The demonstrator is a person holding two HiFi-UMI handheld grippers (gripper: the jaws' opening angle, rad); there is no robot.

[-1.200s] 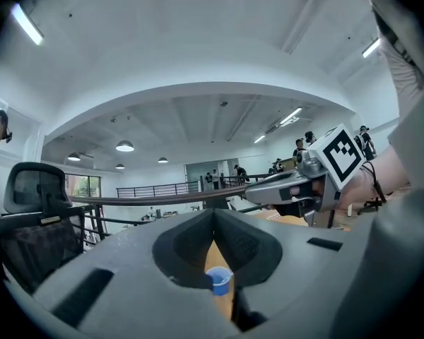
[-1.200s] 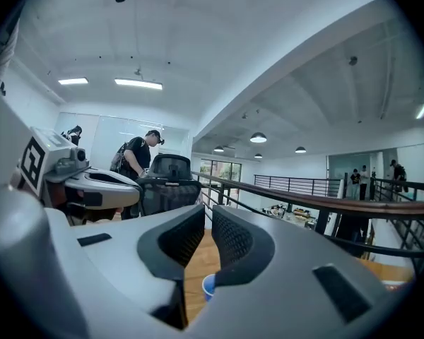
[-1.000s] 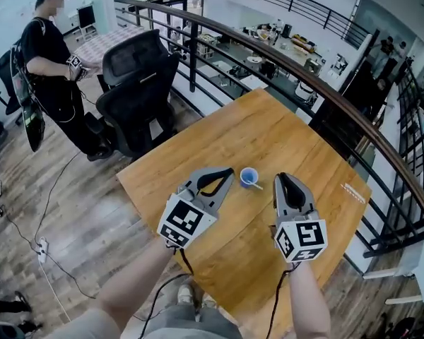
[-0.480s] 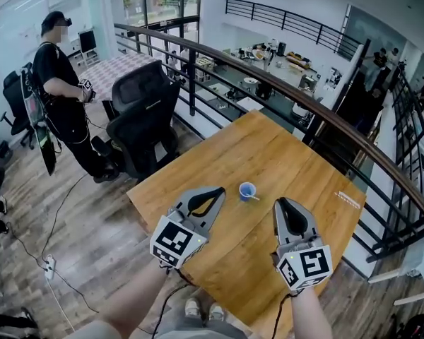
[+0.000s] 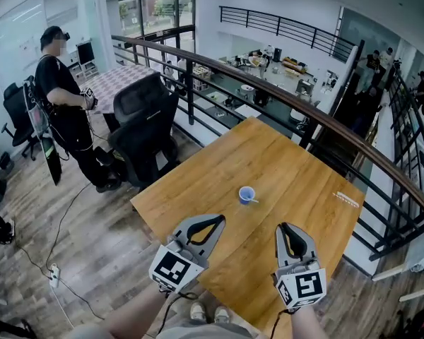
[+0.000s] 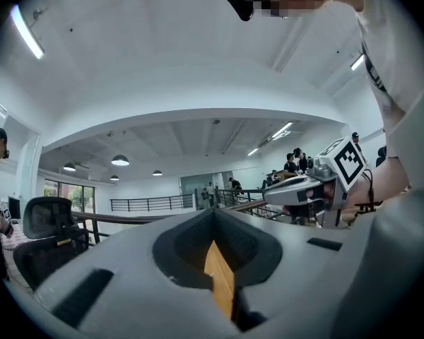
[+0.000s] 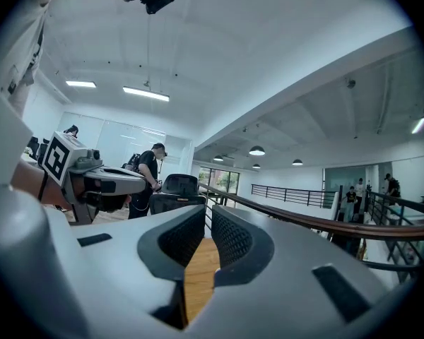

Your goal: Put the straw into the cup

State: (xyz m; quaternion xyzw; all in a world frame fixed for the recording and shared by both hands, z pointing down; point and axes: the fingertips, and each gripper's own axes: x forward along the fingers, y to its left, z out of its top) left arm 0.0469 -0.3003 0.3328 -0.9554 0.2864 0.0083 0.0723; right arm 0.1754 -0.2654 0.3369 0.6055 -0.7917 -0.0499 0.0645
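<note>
Straw (image 5: pixel 254 200) at cup (image 5: pixel 246 195) too small to tell, forearms (image 5: pixel 136 315) cropped.

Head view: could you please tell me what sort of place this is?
Probably a mezzanine in an open-plan office or lab: a wooden table stands beside a railing overlooking cluttered worktables below, with a black office chair nearby.

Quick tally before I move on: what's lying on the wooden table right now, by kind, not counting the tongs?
small blue cup: 1
short pale straw sticking out of that cup: 1
thin white strip near the right edge, too small to identify: 1
Total: 3
</note>
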